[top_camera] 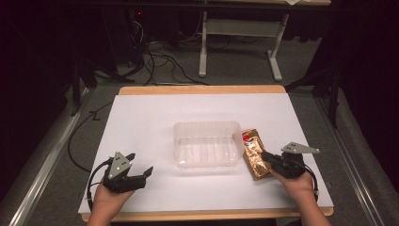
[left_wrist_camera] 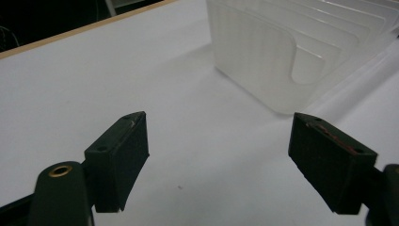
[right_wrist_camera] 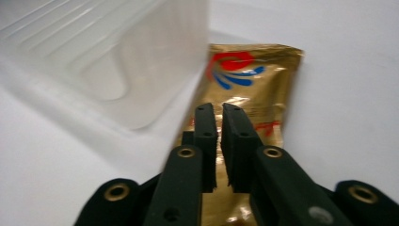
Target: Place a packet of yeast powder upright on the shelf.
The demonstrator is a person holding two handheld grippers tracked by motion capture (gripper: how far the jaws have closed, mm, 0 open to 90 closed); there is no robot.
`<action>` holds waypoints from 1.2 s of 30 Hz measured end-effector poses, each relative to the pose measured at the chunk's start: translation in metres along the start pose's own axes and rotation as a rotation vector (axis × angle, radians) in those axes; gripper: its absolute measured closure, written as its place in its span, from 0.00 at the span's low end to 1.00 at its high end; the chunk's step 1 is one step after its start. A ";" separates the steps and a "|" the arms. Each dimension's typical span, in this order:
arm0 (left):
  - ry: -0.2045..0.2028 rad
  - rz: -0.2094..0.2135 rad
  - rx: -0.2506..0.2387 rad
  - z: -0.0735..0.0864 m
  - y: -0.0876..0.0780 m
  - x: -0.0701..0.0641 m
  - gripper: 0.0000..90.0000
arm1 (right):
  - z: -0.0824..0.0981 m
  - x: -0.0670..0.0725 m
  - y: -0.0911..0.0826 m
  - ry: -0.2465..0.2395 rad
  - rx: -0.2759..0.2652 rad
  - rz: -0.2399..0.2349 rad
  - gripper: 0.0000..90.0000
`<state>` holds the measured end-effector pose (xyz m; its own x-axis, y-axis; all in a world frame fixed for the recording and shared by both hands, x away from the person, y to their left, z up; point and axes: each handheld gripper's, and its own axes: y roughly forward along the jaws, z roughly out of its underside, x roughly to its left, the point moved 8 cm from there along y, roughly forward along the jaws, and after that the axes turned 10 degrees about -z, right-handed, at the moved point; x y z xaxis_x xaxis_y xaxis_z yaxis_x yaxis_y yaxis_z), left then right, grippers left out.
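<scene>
A clear plastic container [top_camera: 207, 126] stands empty in the middle of the white table. Against its right side lies a flat gold snack packet [top_camera: 253, 160] with a red and blue logo. My right gripper [top_camera: 265, 155] hovers over the packet's near half, its jaws shut to a thin slit; in the right gripper view the gripper [right_wrist_camera: 219, 108] points along the packet [right_wrist_camera: 263, 80], beside the container wall [right_wrist_camera: 117, 56]. I see nothing pinched between the pads. My left gripper [top_camera: 140, 163] rests at the front left, open and empty [left_wrist_camera: 219, 118], facing the container [left_wrist_camera: 263, 52].
The white sheet [top_camera: 150, 117] covers a wooden table whose edge [top_camera: 202, 89] shows at the back. Beyond it are cables [top_camera: 160, 61] on the floor and the white legs of another table [top_camera: 203, 52]. Bare sheet lies between the left gripper and the container.
</scene>
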<state>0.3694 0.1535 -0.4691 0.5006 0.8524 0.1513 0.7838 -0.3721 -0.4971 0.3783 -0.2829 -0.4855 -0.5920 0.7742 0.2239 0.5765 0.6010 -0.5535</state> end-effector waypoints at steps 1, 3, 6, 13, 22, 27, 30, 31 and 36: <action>0.002 0.004 -0.004 -0.002 0.002 -0.002 0.23 | 0.001 0.009 -0.001 -0.027 0.009 -0.007 0.99; 0.009 0.024 -0.011 -0.006 0.006 -0.006 0.23 | 0.004 0.022 0.001 -0.045 0.029 -0.023 1.00; 0.020 0.040 -0.021 -0.011 0.010 -0.010 0.23 | 0.016 0.043 0.012 -0.086 0.104 -0.051 1.00; 0.023 0.054 -0.034 -0.016 0.012 -0.011 0.23 | 0.037 0.053 0.031 -0.131 0.258 -0.039 1.00; 0.028 0.053 -0.032 -0.016 0.013 -0.012 0.23 | 0.039 0.017 0.016 -0.065 0.248 0.086 1.00; 0.027 0.053 -0.027 -0.015 0.013 -0.012 0.23 | 0.041 -0.001 0.009 -0.039 0.250 0.141 1.00; 0.024 0.052 -0.028 -0.014 0.012 -0.012 0.23 | 0.043 -0.014 0.001 -0.017 0.250 0.182 1.00; 0.023 0.053 -0.029 -0.014 0.012 -0.012 0.23 | 0.043 -0.020 -0.001 -0.012 0.247 0.197 1.00; 0.023 0.051 -0.028 -0.014 0.012 -0.011 0.23 | 0.048 -0.045 -0.017 0.047 0.229 0.253 1.00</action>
<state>0.3778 0.1346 -0.4649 0.5484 0.8234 0.1460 0.7667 -0.4254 -0.4808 0.3678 -0.3373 -0.5242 -0.4168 0.9046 0.0896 0.5573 0.3322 -0.7610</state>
